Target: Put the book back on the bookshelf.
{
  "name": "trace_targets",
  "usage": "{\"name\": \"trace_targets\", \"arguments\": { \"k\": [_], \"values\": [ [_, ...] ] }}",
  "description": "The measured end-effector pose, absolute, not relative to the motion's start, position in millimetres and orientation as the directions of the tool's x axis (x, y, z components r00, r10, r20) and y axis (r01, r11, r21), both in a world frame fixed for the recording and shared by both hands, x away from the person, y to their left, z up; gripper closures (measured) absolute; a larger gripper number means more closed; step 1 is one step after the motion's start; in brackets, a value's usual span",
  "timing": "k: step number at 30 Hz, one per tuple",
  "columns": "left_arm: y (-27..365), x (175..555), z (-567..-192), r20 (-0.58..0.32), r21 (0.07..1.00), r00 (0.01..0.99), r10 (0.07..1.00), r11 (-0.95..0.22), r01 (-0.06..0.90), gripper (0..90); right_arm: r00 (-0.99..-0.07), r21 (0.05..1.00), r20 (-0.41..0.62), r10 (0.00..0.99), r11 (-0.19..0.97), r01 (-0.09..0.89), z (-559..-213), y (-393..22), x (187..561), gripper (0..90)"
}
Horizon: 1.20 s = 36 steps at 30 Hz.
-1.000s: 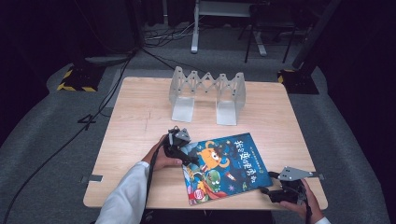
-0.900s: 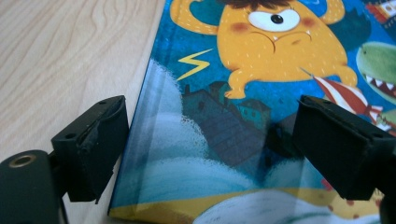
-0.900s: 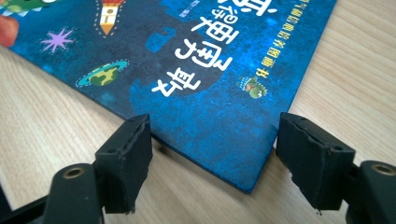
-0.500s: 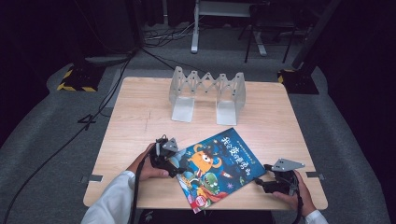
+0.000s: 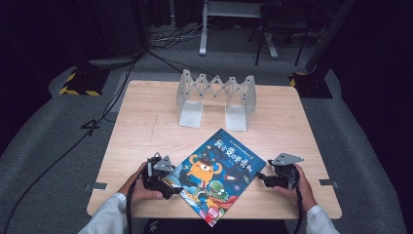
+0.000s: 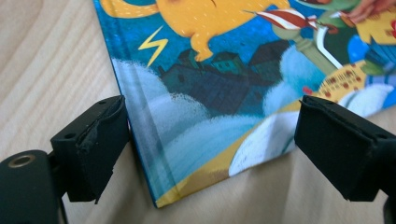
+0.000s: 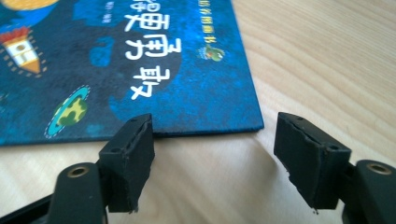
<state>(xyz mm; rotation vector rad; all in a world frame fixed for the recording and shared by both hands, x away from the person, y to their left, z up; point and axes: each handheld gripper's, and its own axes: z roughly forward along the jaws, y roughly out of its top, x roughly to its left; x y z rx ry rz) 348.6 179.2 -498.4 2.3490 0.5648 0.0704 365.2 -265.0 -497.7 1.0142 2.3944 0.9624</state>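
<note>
A blue picture book point(image 5: 216, 173) with an orange monster on its cover lies flat near the table's front, turned like a diamond; its near corner reaches past the front edge. My left gripper point(image 5: 174, 189) lies at the book's left corner. In the left gripper view the jaws stand wide with that corner of the book point(image 6: 224, 70) between them; the left pad point(image 6: 100, 140) touches the spine edge. My right gripper point(image 5: 262, 178) is just right of the book, open point(image 7: 212, 140). The book's edge point(image 7: 140, 60) lies just ahead of its jaws, not between them.
A pale folding book rack point(image 5: 216, 95) stands at the back middle of the wooden table point(image 5: 141, 122). Bare wood lies between it and the book. Both forearms come in over the front edge. Cables run across the dark floor behind.
The book has turned anticlockwise and slid left toward the front edge. My left gripper moved left and nearer the person with its corner; the right gripper moved left and forward toward the book.
</note>
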Motion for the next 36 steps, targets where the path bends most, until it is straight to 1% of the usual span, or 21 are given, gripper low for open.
{"name": "trace_targets", "arguments": {
  "k": [1,4,5,7,8,10,12,17,20,23,25,27,32,35,36],
  "values": [
    [180.6,345.2,-498.6,-0.099,0.653,0.903,0.418,-0.657,0.376,11.0,-0.670,0.712,-0.065,0.739,0.505,0.488,-497.9,-263.8,368.4,27.3],
    [181.6,334.3,-499.7,-0.024,0.641,0.915,0.404,-0.696,0.324,12.2,-0.661,0.717,-0.071,0.747,0.498,0.487,-498.6,-260.8,373.8,26.8],
    [181.8,332.4,-499.9,-0.025,0.642,0.910,0.415,-0.691,0.332,12.5,-0.650,0.717,-0.067,0.757,0.490,0.496,-498.6,-259.9,374.7,27.1],
    [182.7,330.6,-500.7,-0.023,0.651,0.906,0.423,-0.681,0.335,13.0,-0.646,0.719,-0.061,0.761,0.483,0.500,-498.5,-259.0,372.5,30.8],
    [182.7,330.6,-500.7,-0.023,0.651,0.906,0.423,-0.681,0.335,13.3,-0.646,0.719,-0.061,0.761,0.483,0.500,-498.5,-259.0,372.5,30.8],
    [184.1,328.8,-501.7,-0.023,0.662,0.901,0.432,-0.669,0.338,13.7,-0.674,0.714,-0.067,0.736,0.508,0.483,-497.9,-255.3,363.1,30.7],
    [185.5,324.1,-503.0,-0.027,0.673,0.896,0.443,-0.654,0.345,13.8,-0.722,0.708,-0.073,0.688,0.545,0.448,-497.1,-247.3,348.2,30.8],
    [186.3,315.8,-502.7,-0.066,0.682,0.901,0.429,-0.640,0.355,13.9,-0.755,0.709,-0.077,0.651,0.569,0.417,-497.4,-233.6,342.7,29.7],
    [186.2,312.6,-502.7,-0.070,0.682,0.901,0.429,-0.639,0.357,13.8,-0.752,0.705,-0.080,0.655,0.570,0.422,-497.1,-232.4,347.0,27.9],
    [187.0,309.8,-502.7,-0.091,0.687,0.901,0.424,-0.628,0.365,13.9,-0.742,0.701,-0.055,0.668,0.555,0.448,-497.6,-233.3,354.4,25.4],
    [186.8,307.9,-503.4,-0.111,0.696,0.903,0.415,-0.616,0.369,14.1,-0.731,0.698,-0.063,0.679,0.554,0.454,-497.2,-232.1,359.2,23.6],
    [184.6,305.8,-503.5,-0.116,0.698,0.906,0.408,-0.615,0.366,14.4,-0.714,0.699,-0.081,0.696,0.550,0.457,-496.9,-229.6,367.1,23.6],
    [177.7,301.0,-503.4,-0.112,0.697,0.908,0.403,-0.620,0.361,14.4,-0.692,0.701,-0.089,0.716,0.539,0.467,-496.9,-229.0,374.7,23.9],
    [176.0,299.6,-503.4,-0.125,0.698,0.907,0.403,-0.614,0.369,14.4,-0.689,0.705,-0.074,0.721,0.527,0.475,-497.2,-230.9,374.1,27.6],
    [175.2,298.9,-503.3,-0.129,0.699,0.909,0.395,-0.614,0.366,14.7,-0.692,0.703,-0.079,0.718,0.532,0.471,-496.9,-231.0,372.4,27.6]
  ]
}}
